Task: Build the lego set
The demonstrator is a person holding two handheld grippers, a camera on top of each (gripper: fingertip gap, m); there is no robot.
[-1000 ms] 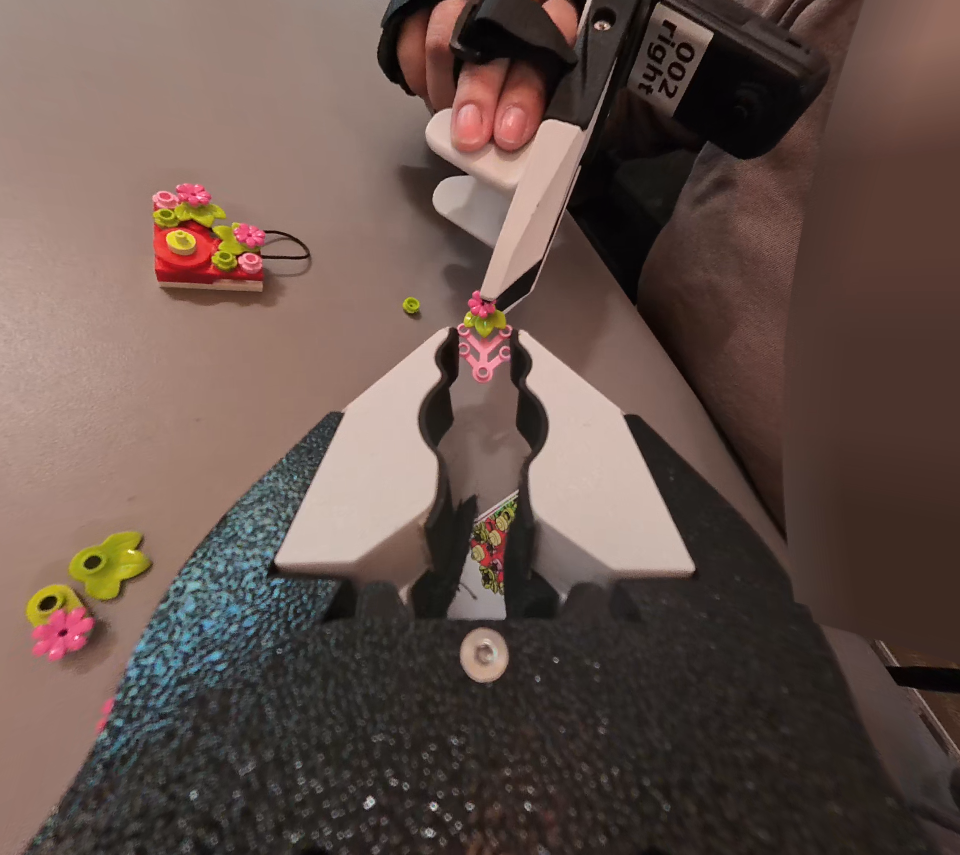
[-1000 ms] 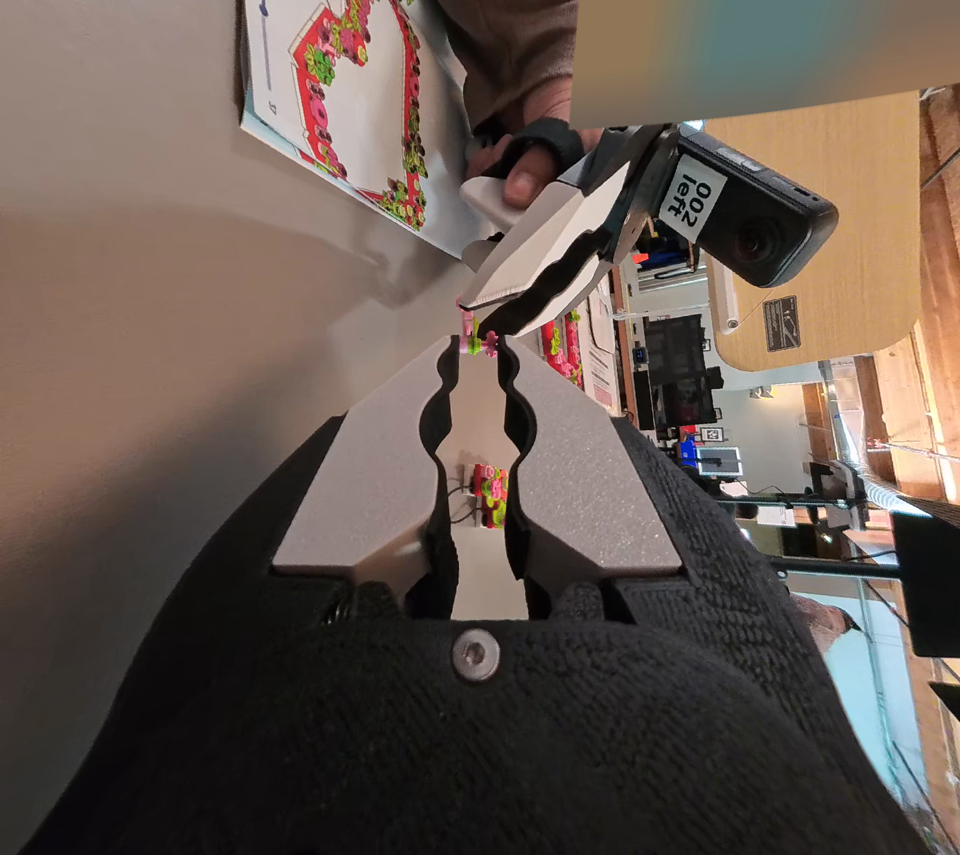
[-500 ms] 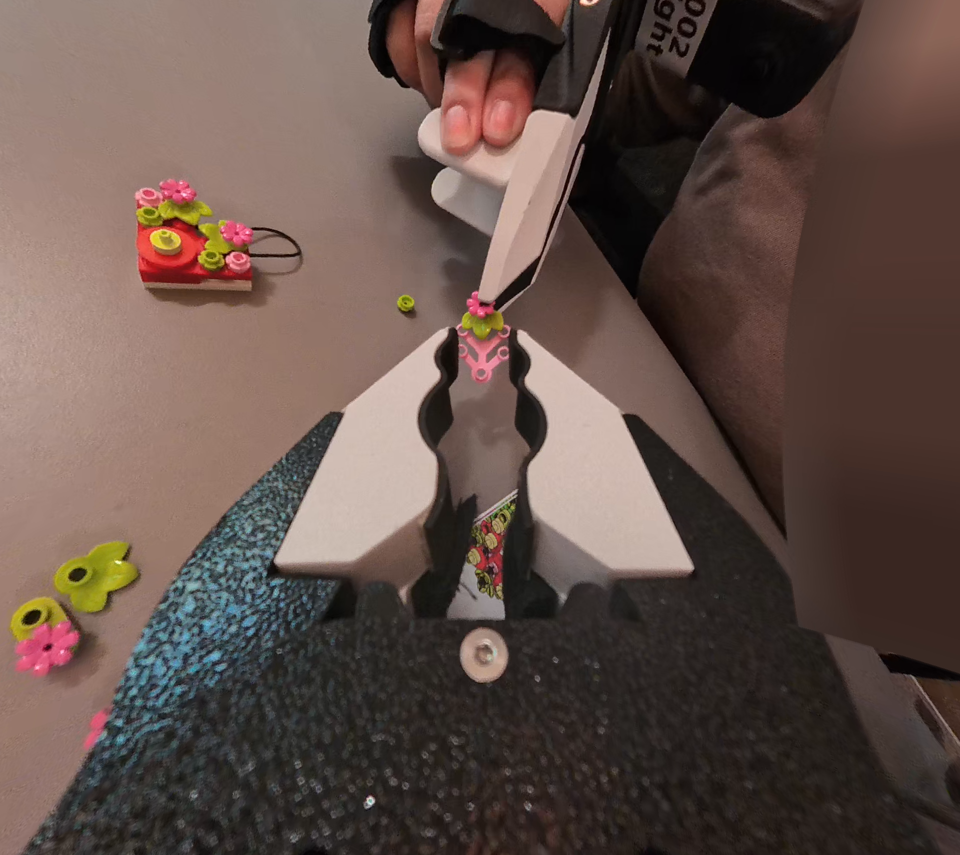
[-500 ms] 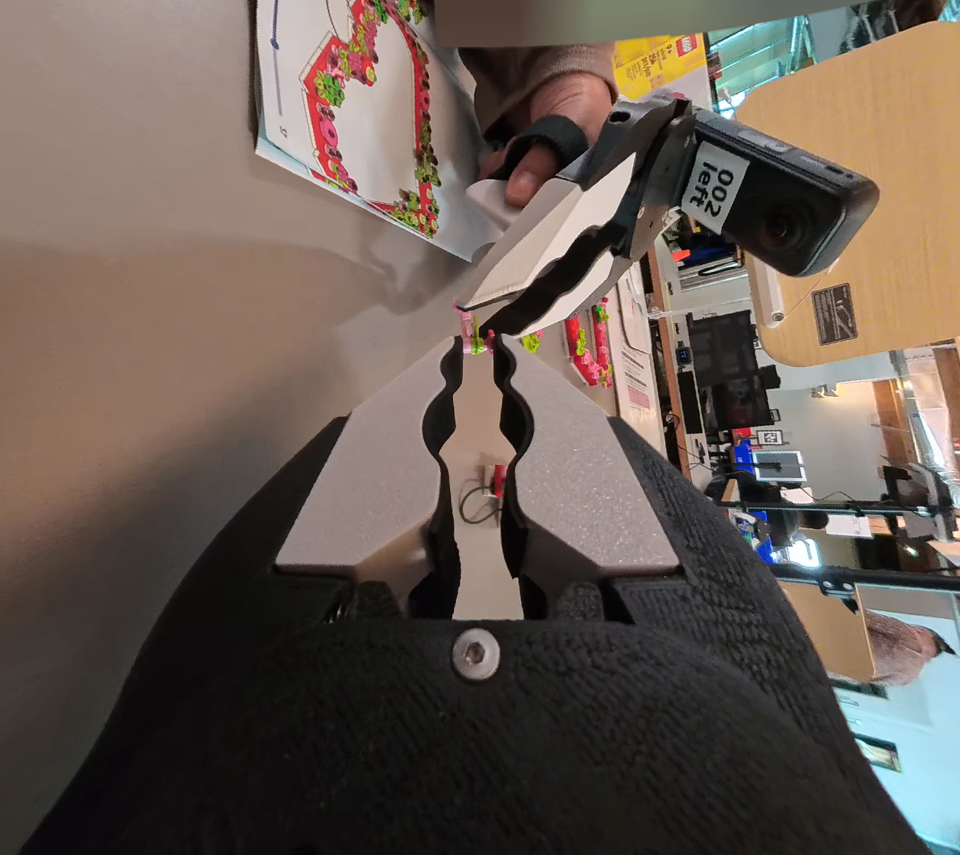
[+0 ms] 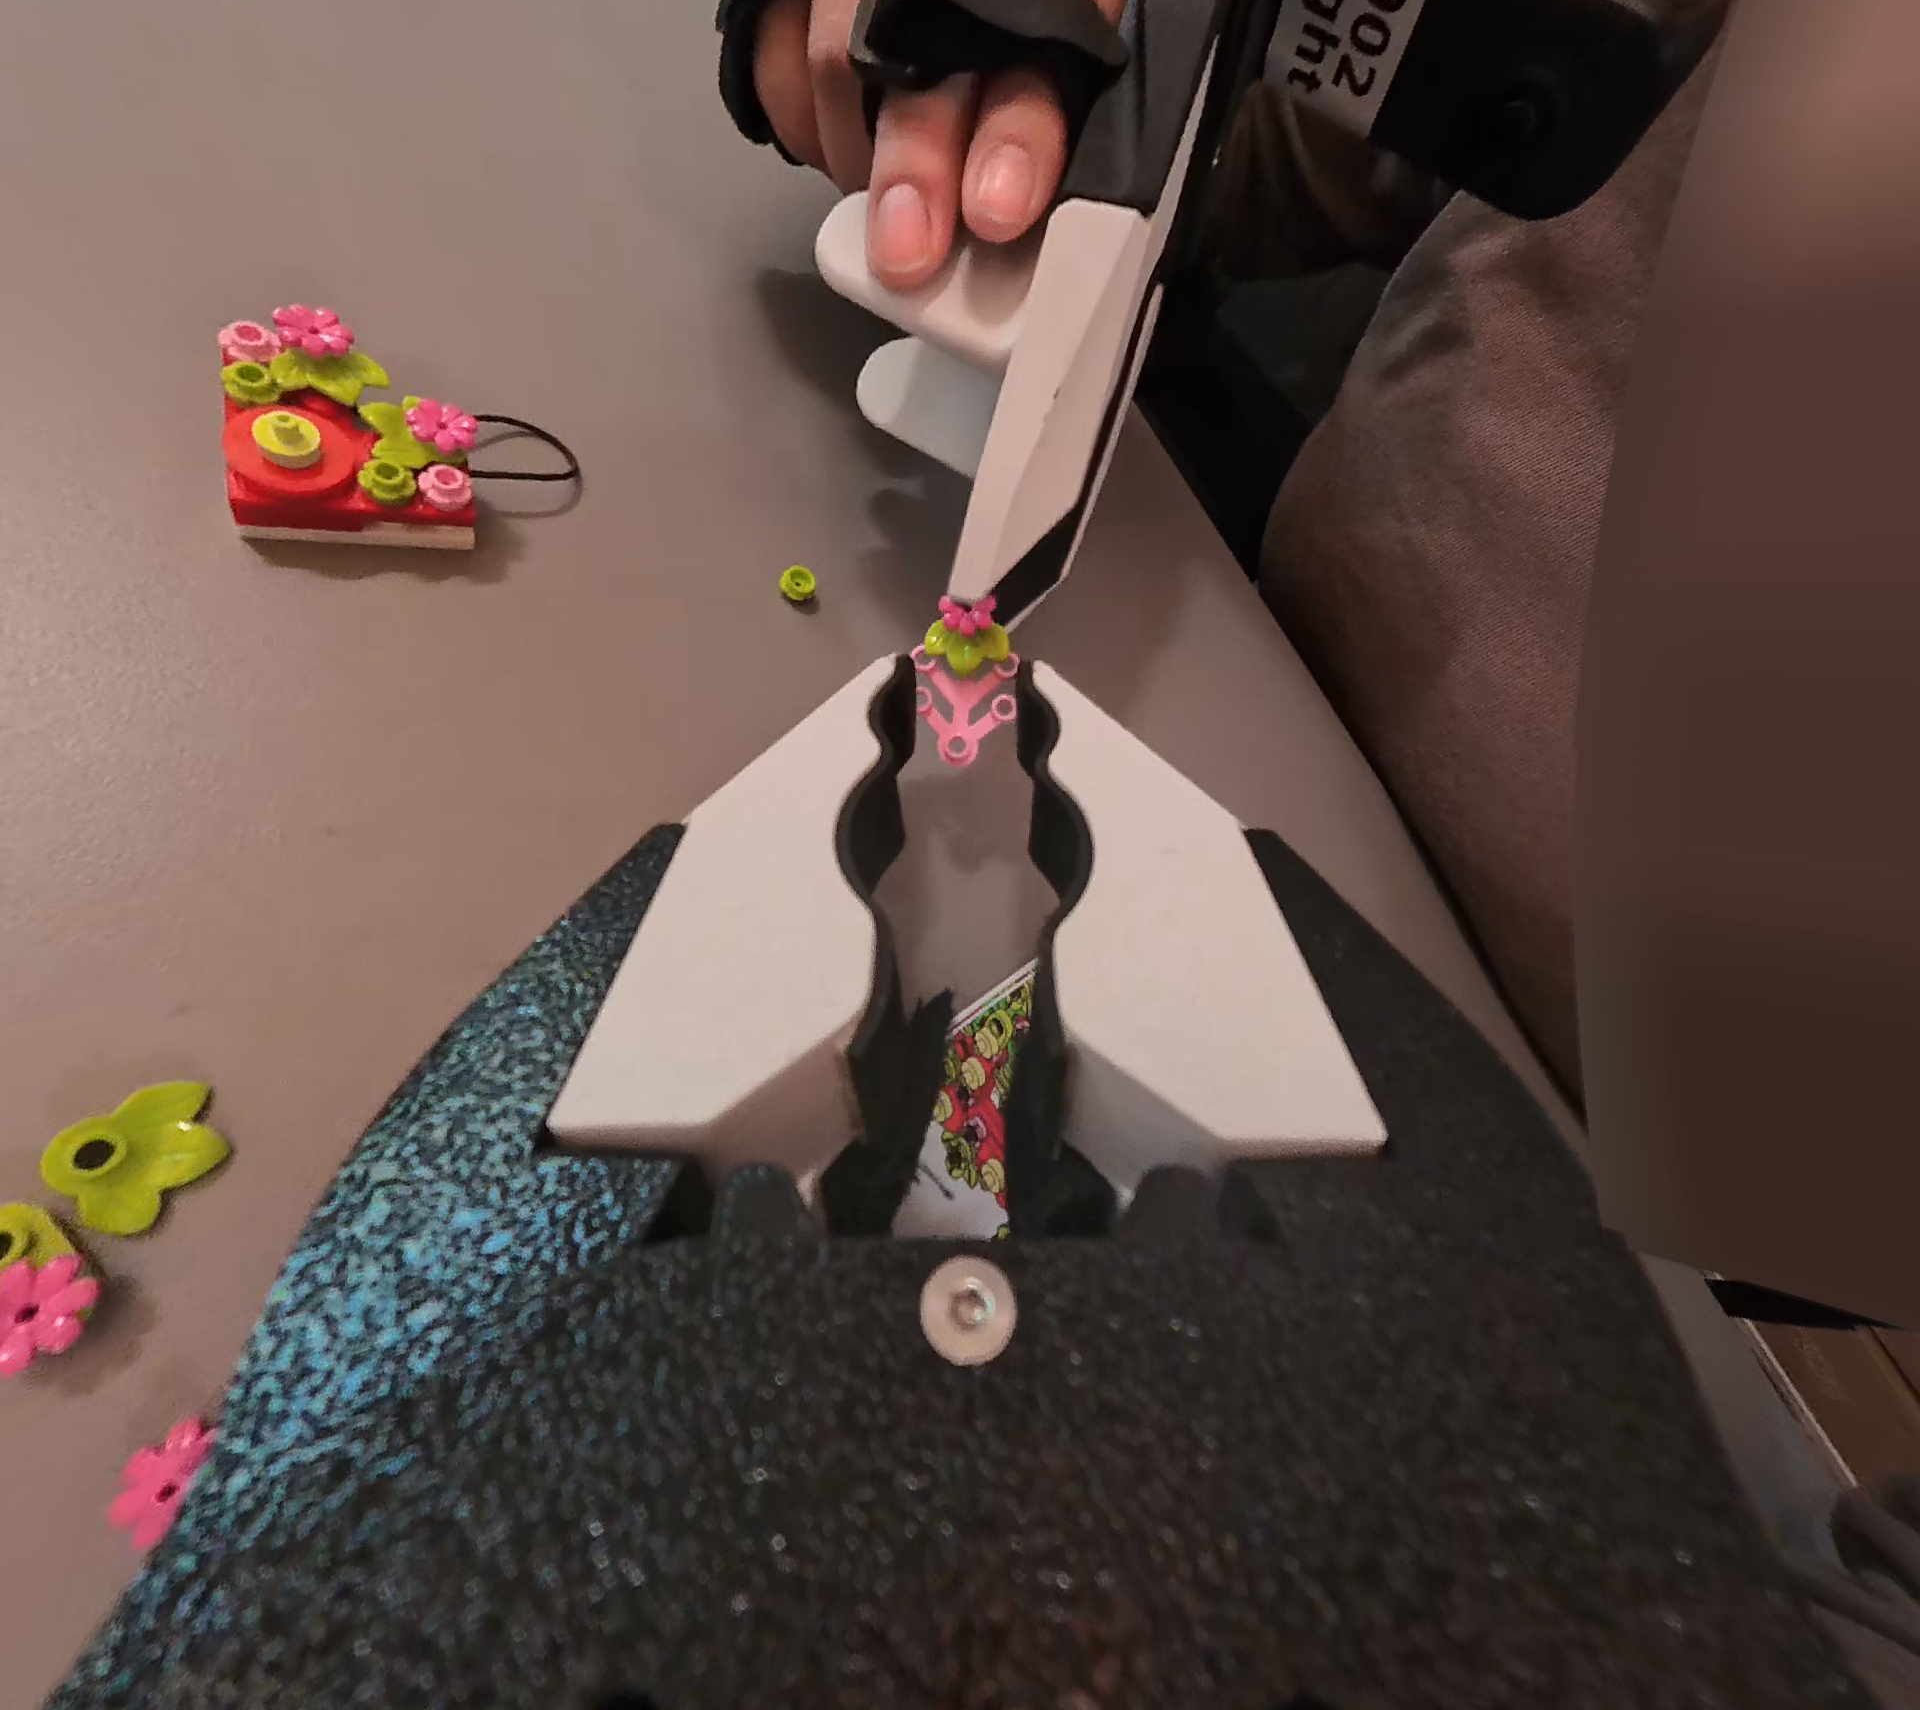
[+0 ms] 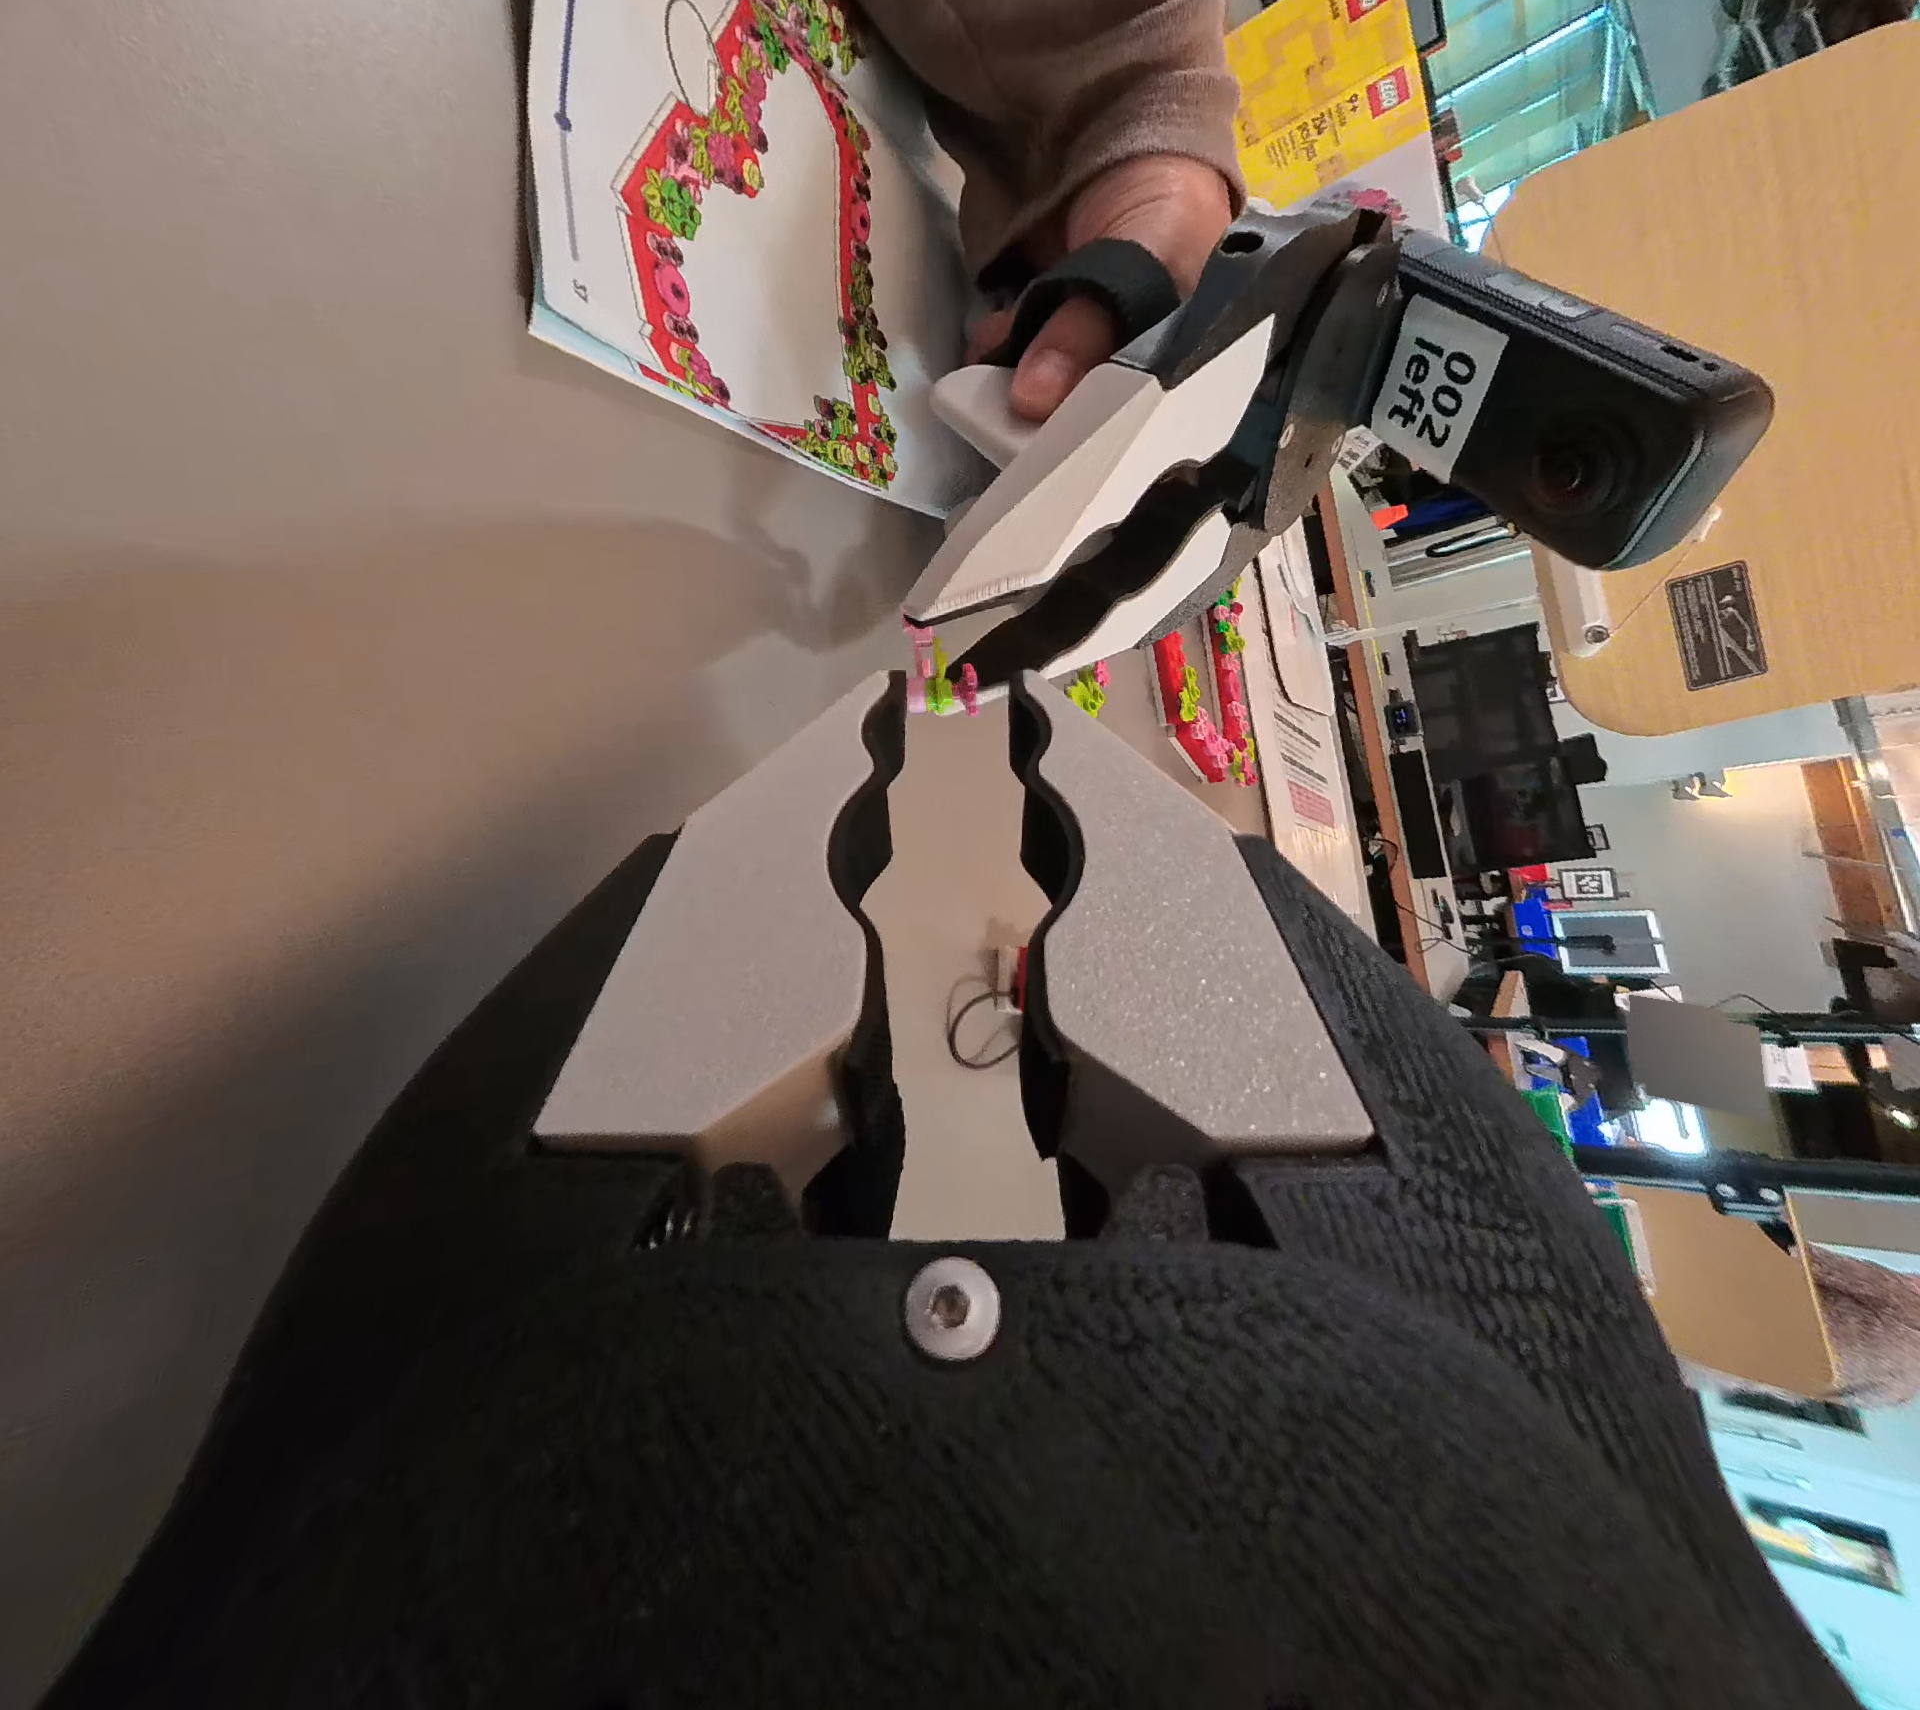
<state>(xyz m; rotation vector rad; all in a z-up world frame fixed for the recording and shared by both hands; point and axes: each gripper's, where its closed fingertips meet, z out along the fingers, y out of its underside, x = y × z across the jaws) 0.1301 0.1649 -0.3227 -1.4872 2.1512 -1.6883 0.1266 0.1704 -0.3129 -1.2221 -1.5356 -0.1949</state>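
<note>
In the left wrist view my left gripper (image 5: 961, 673) is shut on a small pink lattice piece (image 5: 961, 720) and holds it above the table. A lime leaf (image 5: 951, 644) and a magenta flower (image 5: 966, 614) sit stacked on its far end. My right gripper (image 5: 997, 595) comes down steeply from above with its tips on the flower. In the right wrist view my right gripper (image 6: 956, 684) has its jaws a narrow gap apart around the stacked piece (image 6: 940, 689). The left gripper (image 6: 940, 642) pinches the piece from the far side.
A red build section (image 5: 332, 455) with flowers and a black cord lies at the left. A lime stud (image 5: 797, 583), lime leaves (image 5: 135, 1156) and magenta flowers (image 5: 42, 1302) lie loose. The instruction booklet (image 6: 623, 206) is open near the table edge (image 5: 1247, 538). Another red section (image 6: 1195, 704) lies farther off. Left and right tips are no more than a few centimetres apart. Both grippers' tips are roughly 4 cm from the lime stud (image 5: 797, 583).
The right gripper has tilted more upright over the flower and stays at it. The left gripper keeps the pink piece. Both have shifted slightly over the table.
</note>
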